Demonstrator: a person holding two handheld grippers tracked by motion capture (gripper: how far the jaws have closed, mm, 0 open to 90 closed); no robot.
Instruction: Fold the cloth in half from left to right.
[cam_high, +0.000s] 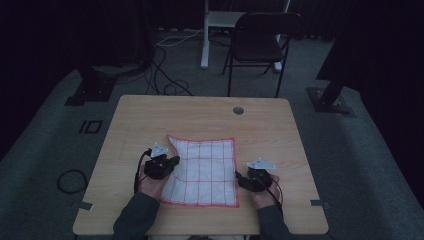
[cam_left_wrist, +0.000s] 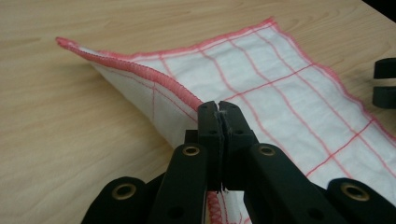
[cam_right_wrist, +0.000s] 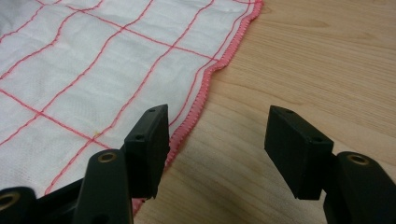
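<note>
Pale wooden counter (cam_high: 150, 115) carries work; white woven cloth with red grid lines and red stitched hem (cam_high: 207, 170) lies spread on near half of counter, between both hands; cloth's left edge raised off counter, tented, because left gripper (cam_left_wrist: 218, 108) has jaws clamped together on red hem there, likely start of fold toward right; right gripper (cam_right_wrist: 215, 140) sits low at cloth's right hem, jaws apart, one jaw over hem, other over bare wood, nothing pinched; apparently placed to take that edge.
</note>
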